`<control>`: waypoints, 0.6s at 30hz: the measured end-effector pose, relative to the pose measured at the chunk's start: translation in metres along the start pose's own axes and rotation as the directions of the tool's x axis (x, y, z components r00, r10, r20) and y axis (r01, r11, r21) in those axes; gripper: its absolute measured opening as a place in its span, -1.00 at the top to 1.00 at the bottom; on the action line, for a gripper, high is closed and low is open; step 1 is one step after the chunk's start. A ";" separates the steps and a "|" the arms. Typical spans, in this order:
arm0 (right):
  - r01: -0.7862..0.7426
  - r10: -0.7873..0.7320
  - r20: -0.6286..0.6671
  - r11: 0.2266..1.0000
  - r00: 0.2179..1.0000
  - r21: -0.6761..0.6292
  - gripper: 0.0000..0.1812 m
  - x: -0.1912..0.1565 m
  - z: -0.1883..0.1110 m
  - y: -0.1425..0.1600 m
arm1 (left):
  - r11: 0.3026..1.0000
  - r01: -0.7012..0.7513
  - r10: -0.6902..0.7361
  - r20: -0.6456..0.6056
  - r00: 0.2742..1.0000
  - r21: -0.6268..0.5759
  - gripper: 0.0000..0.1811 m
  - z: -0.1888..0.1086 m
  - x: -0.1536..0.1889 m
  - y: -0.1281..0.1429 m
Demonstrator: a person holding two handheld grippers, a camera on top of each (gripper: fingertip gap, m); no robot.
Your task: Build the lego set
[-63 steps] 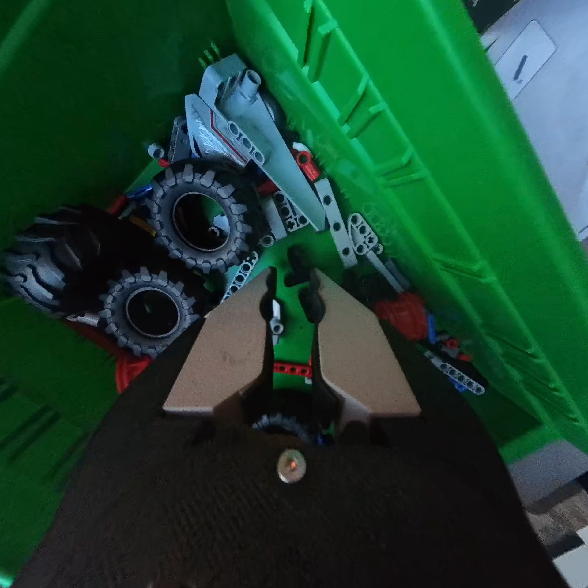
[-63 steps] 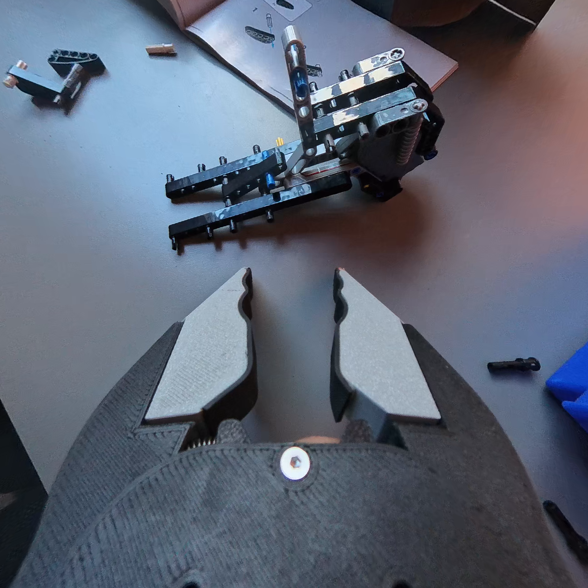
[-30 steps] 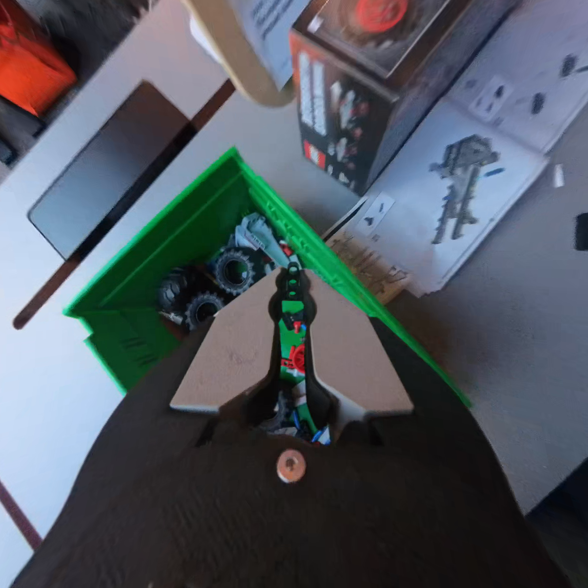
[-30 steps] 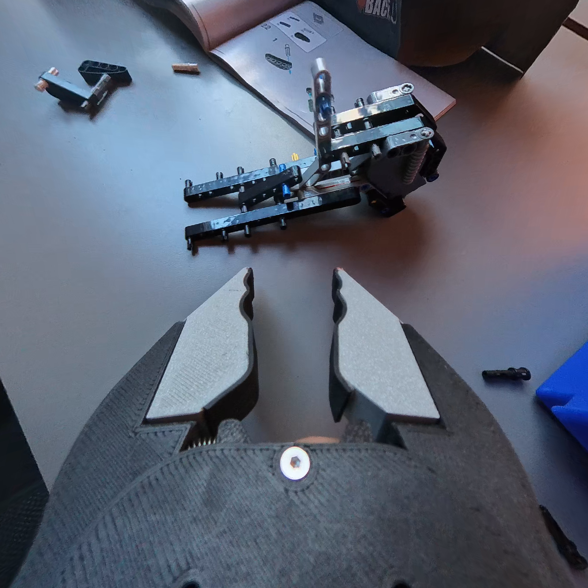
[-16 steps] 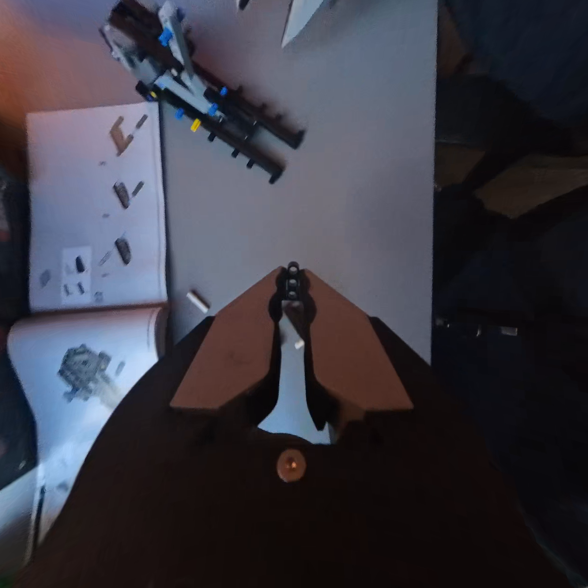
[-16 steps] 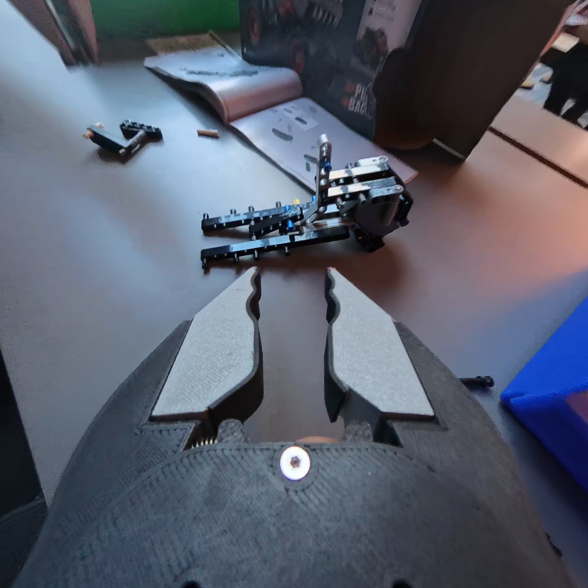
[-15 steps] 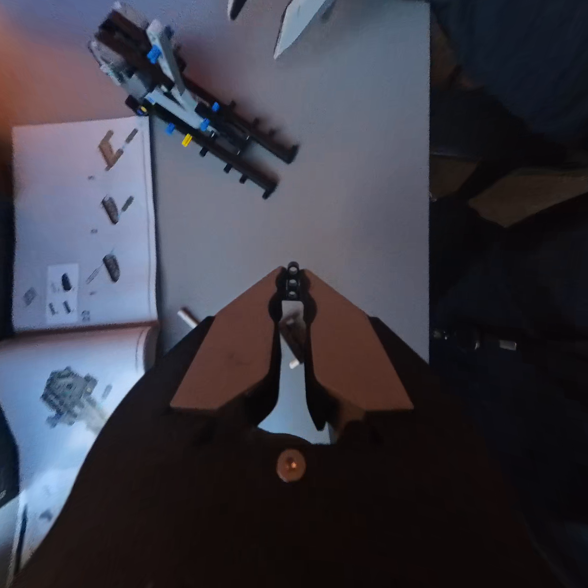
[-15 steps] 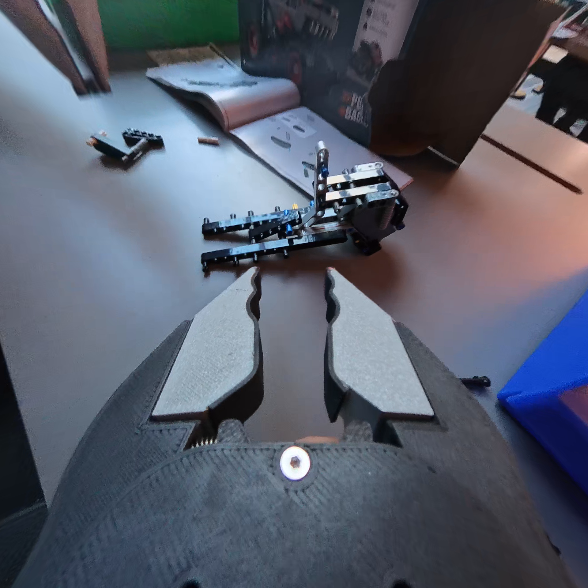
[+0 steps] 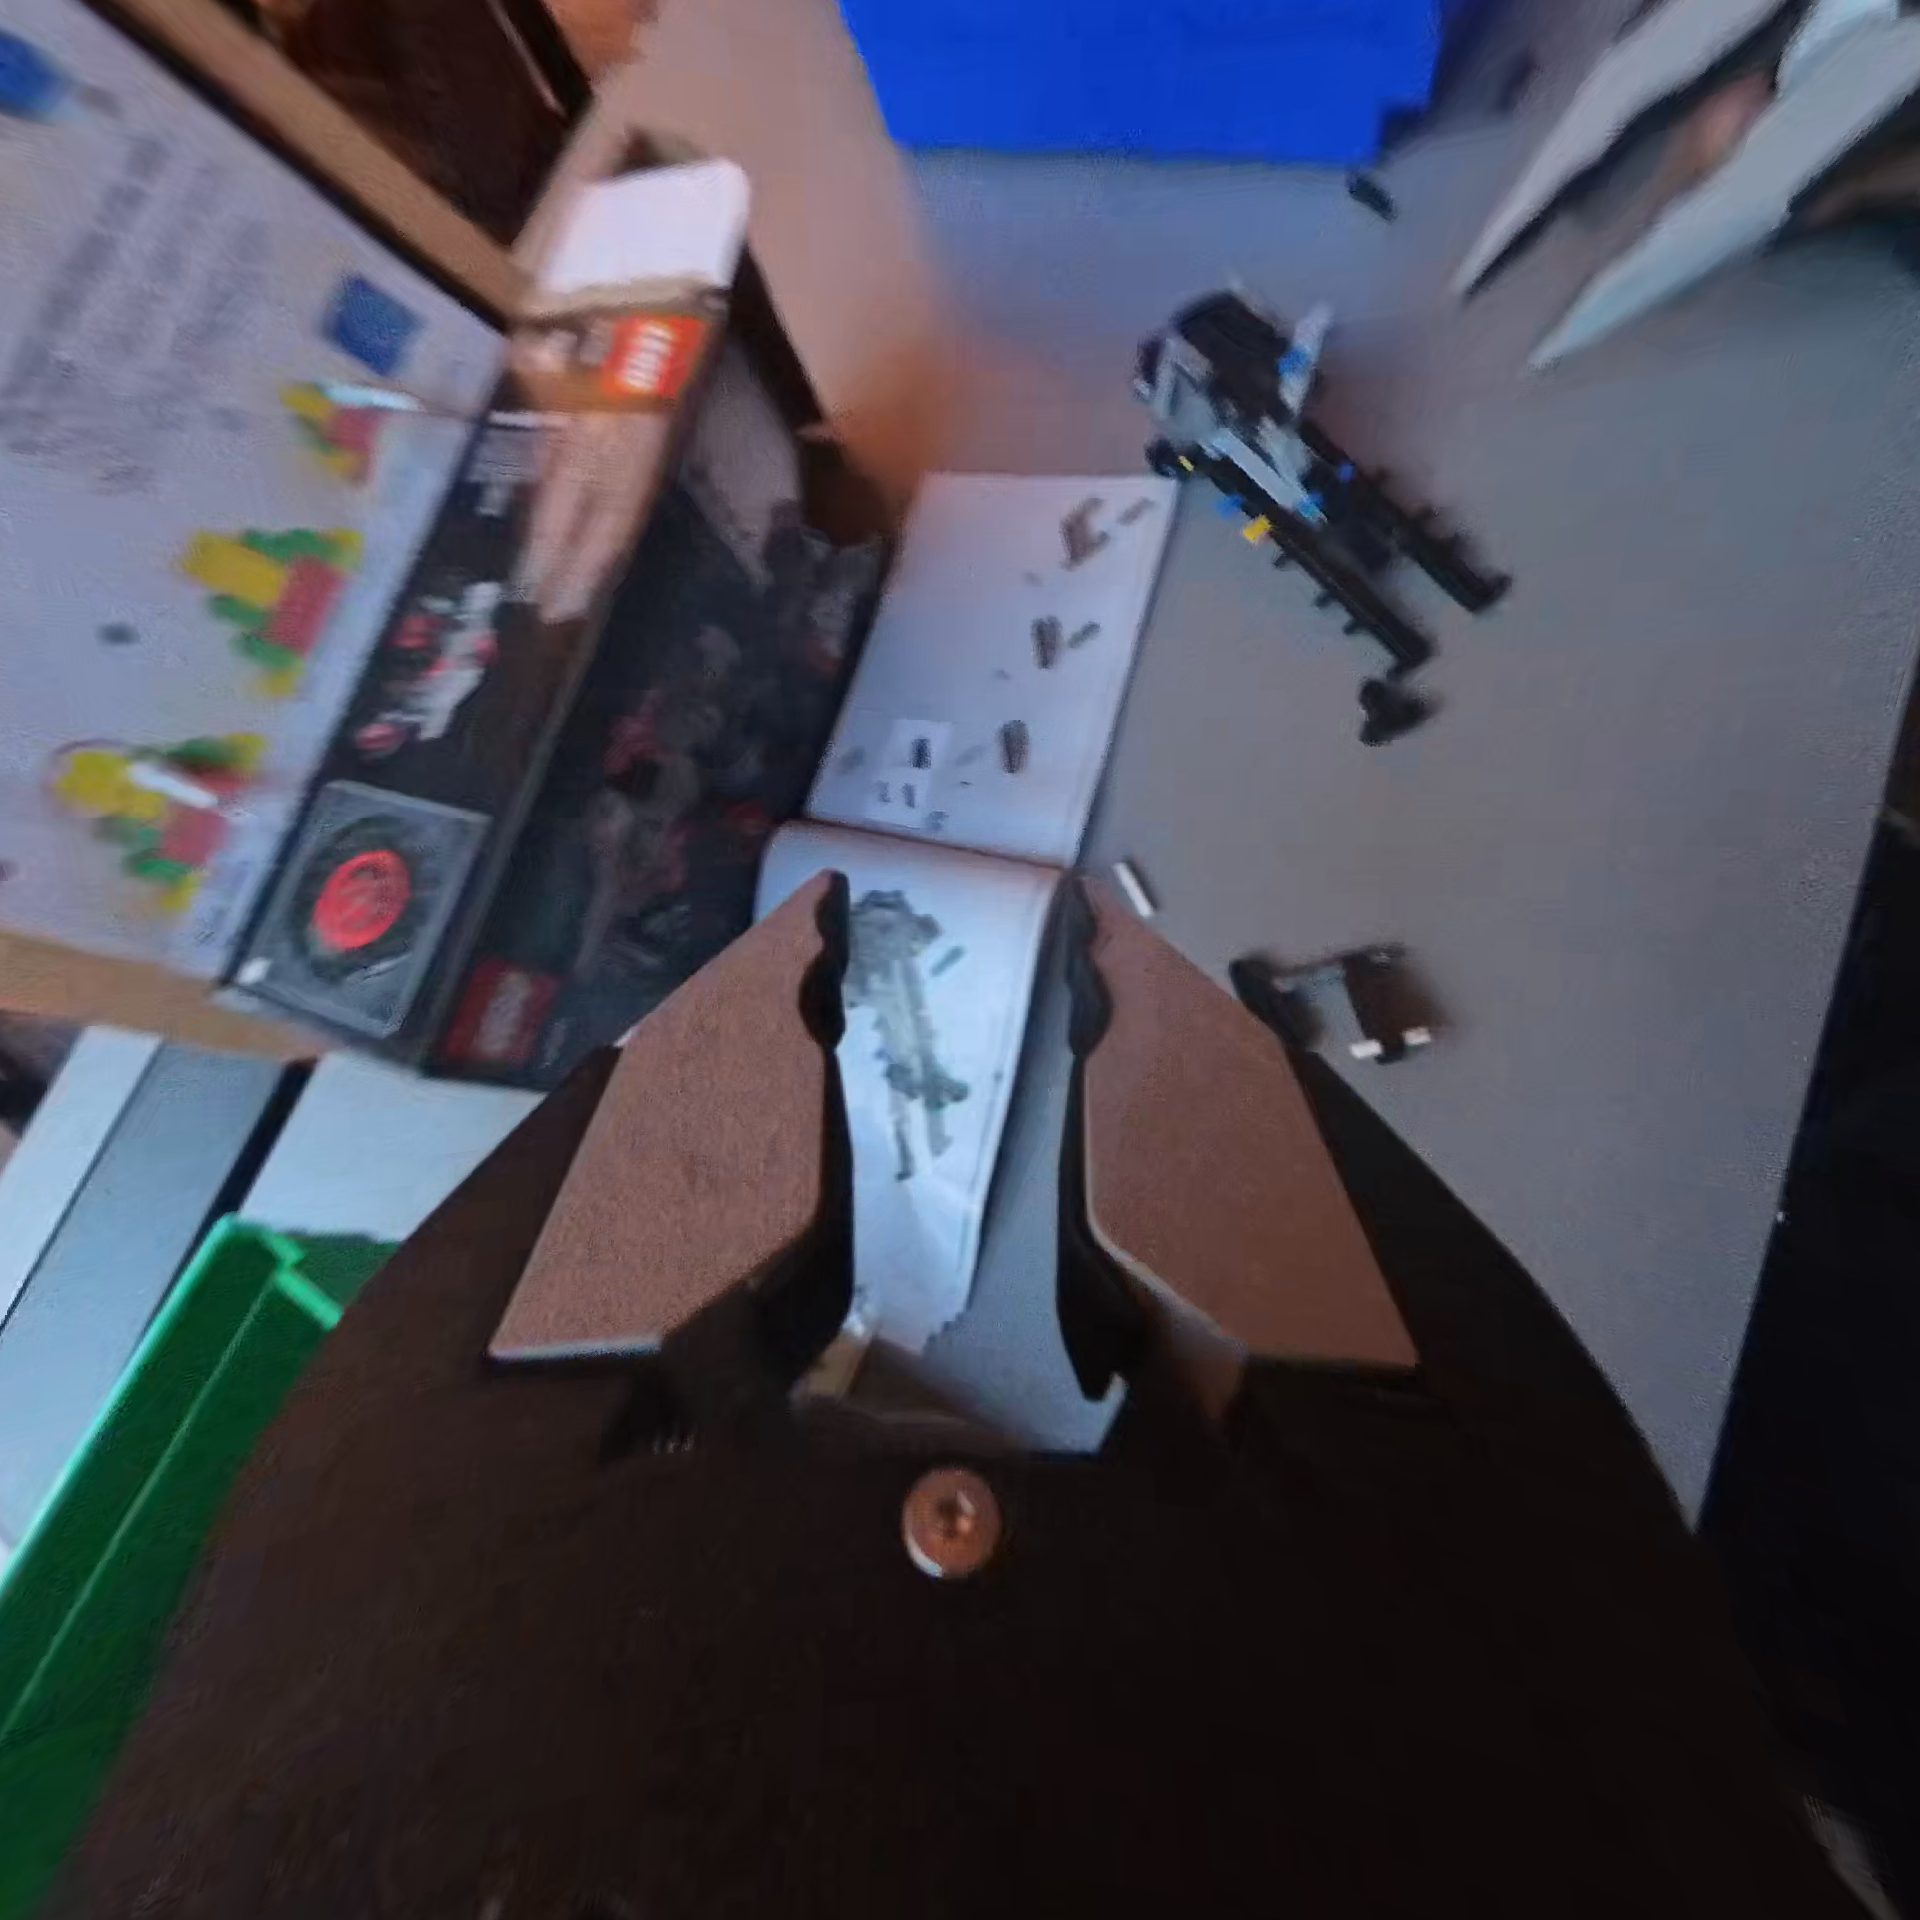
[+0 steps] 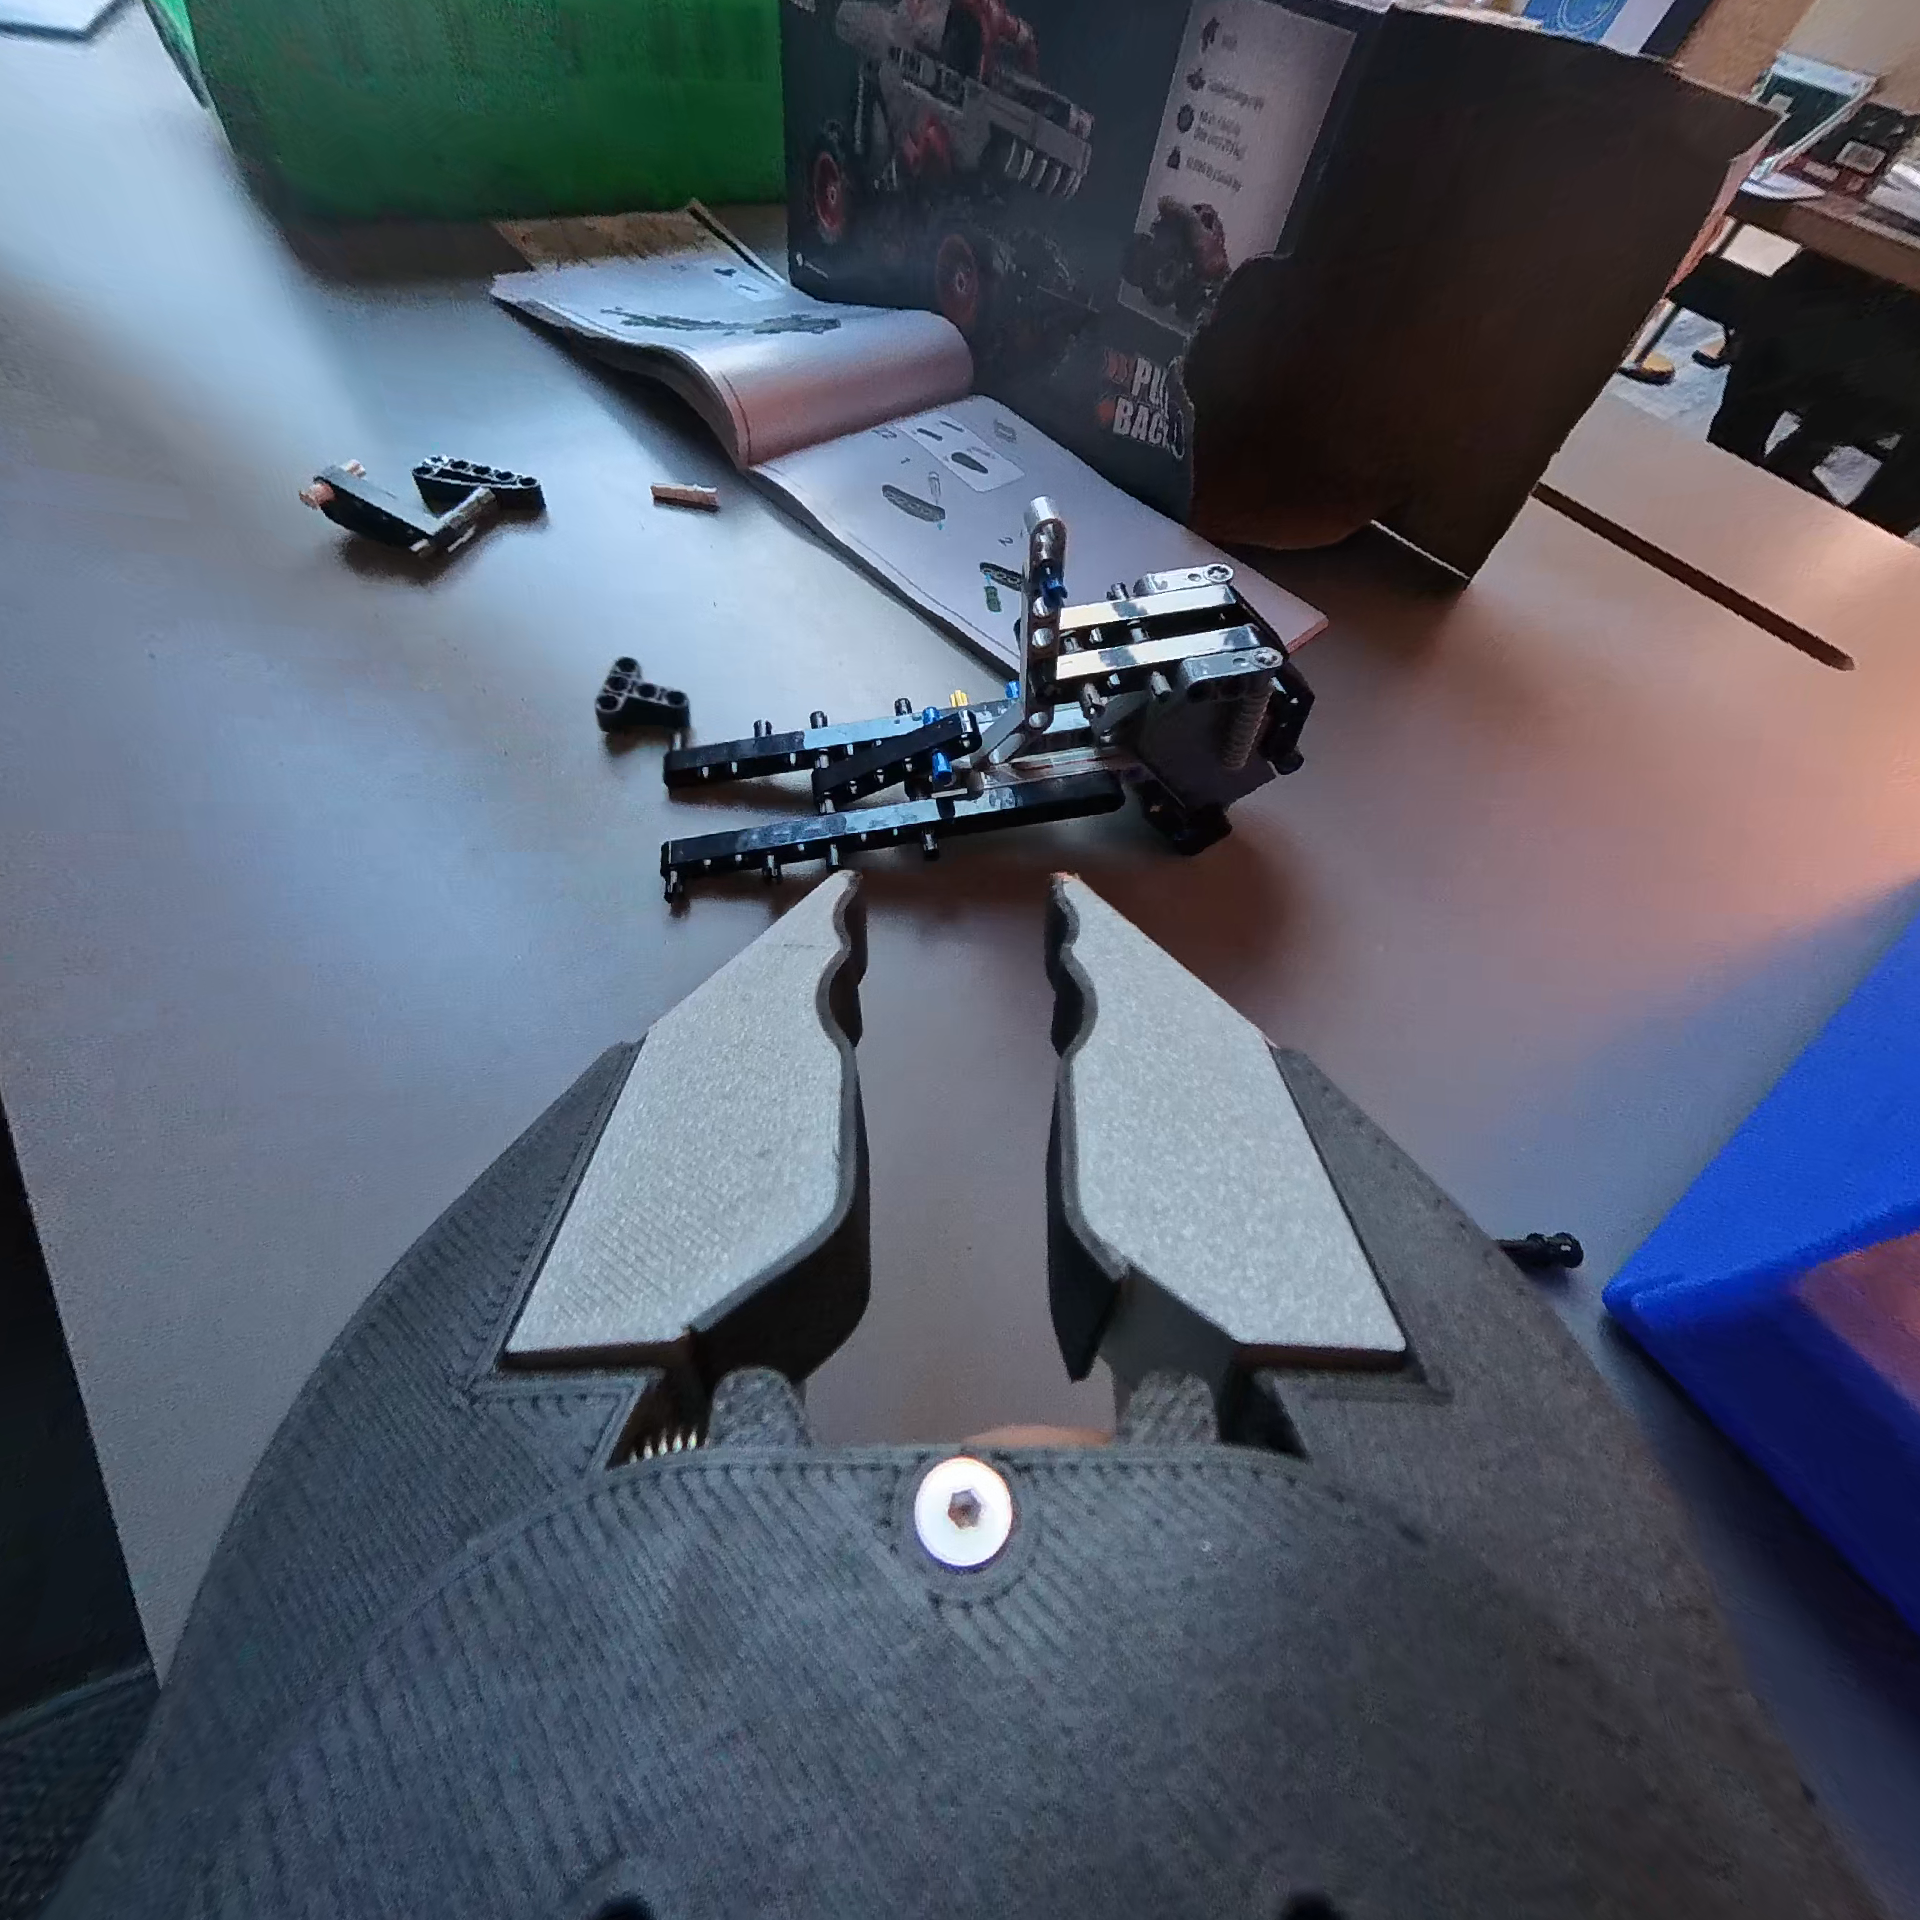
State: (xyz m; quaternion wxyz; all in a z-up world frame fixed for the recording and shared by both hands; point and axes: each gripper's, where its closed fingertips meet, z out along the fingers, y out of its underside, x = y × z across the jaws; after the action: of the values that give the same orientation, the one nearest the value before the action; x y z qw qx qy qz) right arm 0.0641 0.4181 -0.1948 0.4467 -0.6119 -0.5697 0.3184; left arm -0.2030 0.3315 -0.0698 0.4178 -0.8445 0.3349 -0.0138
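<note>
The half-built black and grey model (image 10: pixel 997 727) lies on the dark table, with two long black beams pointing left. It also shows in the left wrist view (image 9: pixel 1299 478). A small black T-shaped piece (image 10: pixel 639 696) lies just left of the beams' ends, and shows in the left wrist view (image 9: pixel 1392 707). My left gripper (image 9: pixel 951 914) is open and empty, high above the open instruction booklet (image 9: pixel 935 1039). My right gripper (image 10: pixel 951 894) is open and empty, just short of the model's near beam.
The set's box (image 10: pixel 1143 260) stands behind the booklet (image 10: pixel 831 395). A green bin (image 10: pixel 488 94) is at the back left, a blue bin (image 10: pixel 1787 1268) at the right. A small black sub-assembly (image 10: pixel 426 499), a tan pin (image 10: pixel 686 496) and a black pin (image 10: pixel 1548 1249) lie loose.
My left gripper carried the black piece from the green bin to the table, opened and let it go by the model's beams, then drew back. My right gripper tilted lower and narrowed slightly.
</note>
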 end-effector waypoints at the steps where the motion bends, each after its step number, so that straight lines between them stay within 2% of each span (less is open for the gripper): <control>1: -0.003 0.003 -0.003 1.000 1.000 0.001 0.65 0.001 0.000 0.000 | 0.997 0.048 -0.050 0.039 0.998 0.058 0.59 -0.021 -0.022 0.000; 3: -0.011 0.011 -0.012 1.000 1.000 0.003 0.66 0.003 0.000 0.000 | 0.986 0.105 -0.117 0.090 0.989 0.128 0.61 -0.053 -0.057 0.013; 6: -0.020 0.021 -0.040 1.000 0.999 0.022 0.67 0.008 -0.002 -0.002 | 0.981 0.167 -0.185 0.199 0.962 0.104 0.60 -0.079 -0.105 0.050; 10: -0.040 0.046 -0.112 0.998 0.993 0.057 0.66 0.022 -0.007 -0.005 | 0.967 0.238 -0.253 0.213 0.944 0.093 0.59 -0.087 -0.140 0.081; 13: -0.059 0.067 -0.127 0.996 0.990 0.069 0.62 0.027 -0.008 -0.006 | 0.974 0.213 -0.228 0.309 0.923 0.082 0.54 -0.098 -0.182 0.112; 14: -0.061 0.070 -0.127 0.996 0.990 0.071 0.60 0.027 -0.009 -0.006 | 0.951 0.288 -0.309 0.348 0.885 0.114 0.57 -0.105 -0.208 0.129; 16: -0.061 0.071 -0.128 0.995 0.989 0.076 0.60 0.027 -0.009 -0.007 | 0.850 0.505 -0.526 0.296 0.798 0.148 0.53 -0.118 -0.240 0.162; 18: -0.058 0.069 -0.139 0.995 0.988 0.082 0.59 0.029 -0.010 -0.007 | 0.788 0.576 -0.615 0.251 0.747 0.217 0.48 -0.133 -0.254 0.173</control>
State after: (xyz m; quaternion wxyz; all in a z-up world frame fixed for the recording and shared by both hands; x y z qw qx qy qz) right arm 0.0747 0.4440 -0.1807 0.4991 -0.6330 -0.5039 0.3101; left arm -0.5363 0.3121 -0.0416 0.4905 -0.8704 -0.0236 -0.0356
